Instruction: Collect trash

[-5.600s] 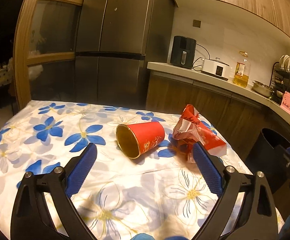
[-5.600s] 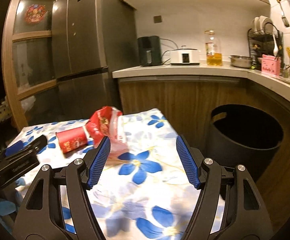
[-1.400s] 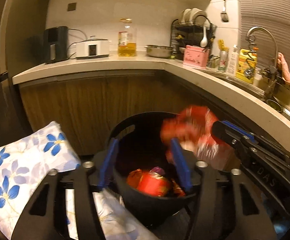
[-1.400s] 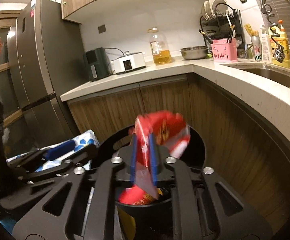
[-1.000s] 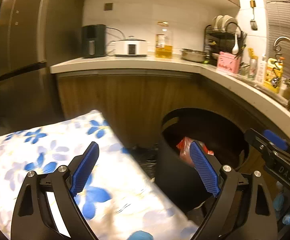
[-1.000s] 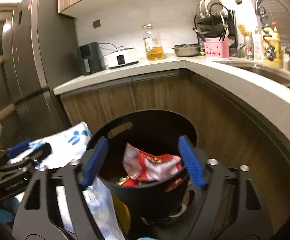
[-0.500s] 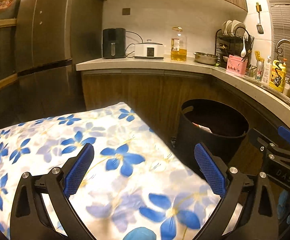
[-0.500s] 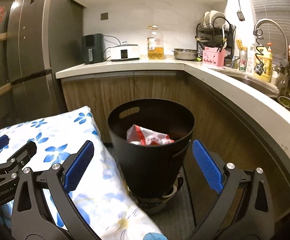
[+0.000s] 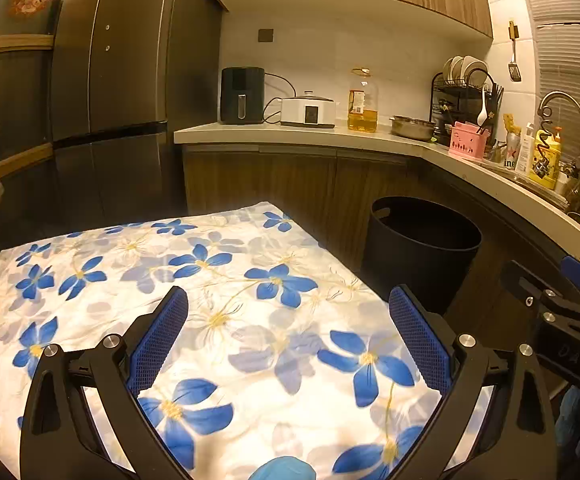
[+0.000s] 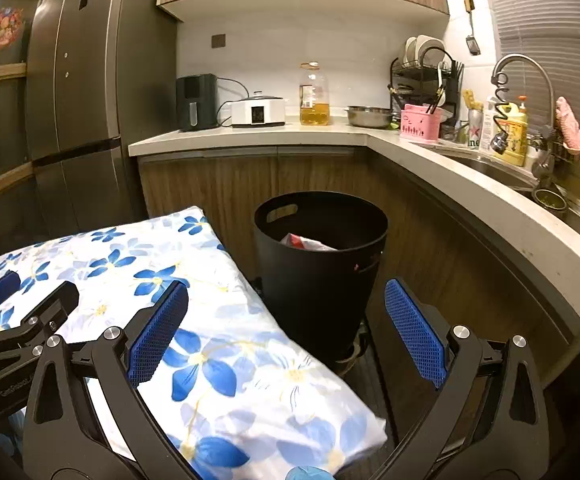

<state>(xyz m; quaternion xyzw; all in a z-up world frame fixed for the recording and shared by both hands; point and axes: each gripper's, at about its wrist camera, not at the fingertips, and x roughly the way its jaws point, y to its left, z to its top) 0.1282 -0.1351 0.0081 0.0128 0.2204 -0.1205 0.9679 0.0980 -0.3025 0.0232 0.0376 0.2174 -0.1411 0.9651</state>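
- Right wrist view: the right claw [image 10: 286, 324] stands spread wide, its blue pads [image 10: 413, 336] well apart with nothing between them; it holds nothing.
- Beyond its tips, the black bin [image 10: 317, 280] stands on the floor just beside the corner of the flower-print tabletop [image 10: 226, 320], under the curved kitchen counter [image 10: 489, 208].
- The red-and-white wrapper [image 10: 305, 242] lies inside the bin, only its crumpled top showing above the rim. What else is in there cannot be told from this angle.
- Left wrist view: the left claw [image 9: 290, 332] is likewise wide open and empty, hanging over the cloth-covered tabletop [image 9: 230, 280]. The bin [image 9: 421, 256] sits off to the right, its inside dark here.
- No trash shows on the part of the tabletop in either view, so the collecting looks close to done, or done.
- Handling, as a judgement: the wrapper is thin film, very light, soft and crinkly, a bit slick. It would collapse under the pads, so pinch a bunched fold or a raised edge instead of a flat face, and close fully.
- Risk: a light wrapper may cling to a pad on release or slide out of a shallow pinch.
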